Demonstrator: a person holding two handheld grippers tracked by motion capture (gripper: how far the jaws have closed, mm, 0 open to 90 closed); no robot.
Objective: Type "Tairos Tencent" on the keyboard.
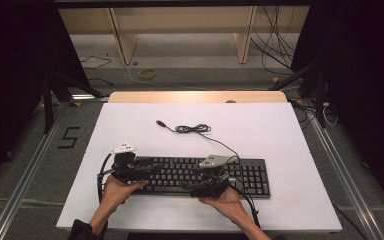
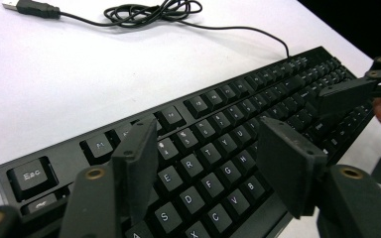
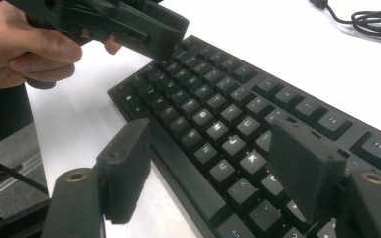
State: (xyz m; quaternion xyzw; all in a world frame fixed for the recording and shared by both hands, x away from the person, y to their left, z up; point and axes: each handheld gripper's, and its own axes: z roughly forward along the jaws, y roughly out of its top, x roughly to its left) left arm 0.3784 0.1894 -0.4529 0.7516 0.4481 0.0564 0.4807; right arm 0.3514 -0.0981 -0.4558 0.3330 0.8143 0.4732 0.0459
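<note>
- The black keyboard (image 1: 200,175) lies at lower centre of the high view on the white counter (image 1: 130,125).
- The left tool (image 2: 208,163) is spread above the letter keys, pinching nothing.
- The right tool (image 3: 213,168) is spread too, straddling the keyboard's near edge.
- The USB cable (image 1: 192,129) lies coiled beyond the keyboard.

One keyboard (image 1: 205,175), one cable (image 1: 192,129), two grippers.

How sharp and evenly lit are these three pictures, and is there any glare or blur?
High view: the white table is bright, the surroundings fall dark, fine detail is soft. Left gripper view: the keyboard legends read clearly, the near jaws look slightly soft. Right gripper view: light glints on the middle keys, and the hand at top left is a bit blurred.
</note>
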